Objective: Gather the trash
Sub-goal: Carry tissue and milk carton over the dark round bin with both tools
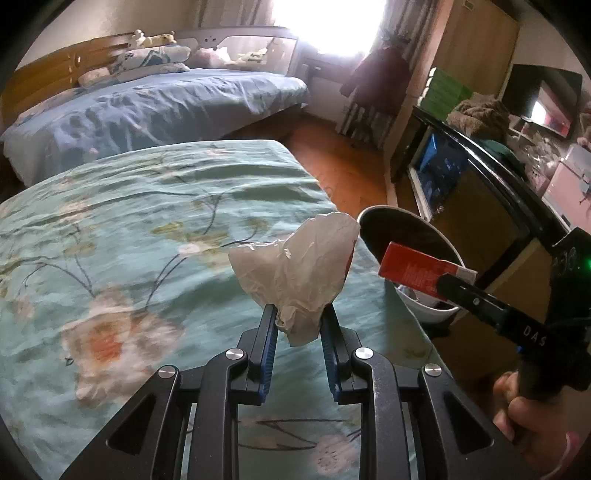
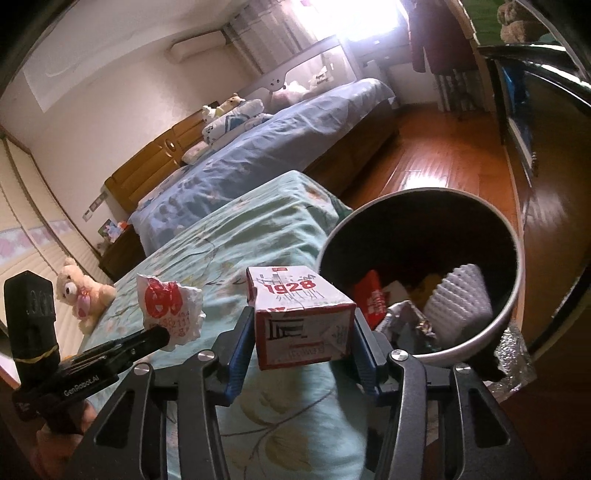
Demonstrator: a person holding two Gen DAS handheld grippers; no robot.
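Gripping a crumpled white plastic wrapper (image 1: 295,273), the left gripper (image 1: 297,321) has its blue-padded fingers (image 1: 267,339) pinched on the wrapper's lower end, so the bulk of it stands up and fans out above the tips. In the right wrist view the same wrapper (image 2: 170,310) shows red print on its far face and sticks out from the left gripper's dark fingertips (image 2: 155,338), held over the near bed. A hand (image 1: 532,417) wraps the handle of the right gripper at the lower right of the left wrist view.

The right gripper (image 2: 301,332) holds a red and white carton (image 2: 303,317) marked 1928 between its fingers (image 2: 238,354), one pad against each side wall; the carton lies level, its end flap facing the camera. From the left wrist view the carton (image 1: 417,269) pokes past the right gripper's tip and overlaps the rim of the bin.

Just beyond and to the right of the carton stands a round white trash bin (image 2: 517,273) with a dark inside, beside the bed with the teal floral cover (image 1: 147,229). Inside lie a white ribbed paper cup (image 2: 461,295), a red packet (image 2: 373,299) and crumpled foil (image 2: 406,317).

Farther off are a teddy bear (image 2: 79,291) on the near bed, a second bed with a blue cover (image 1: 147,107), and a bright window (image 1: 332,26).
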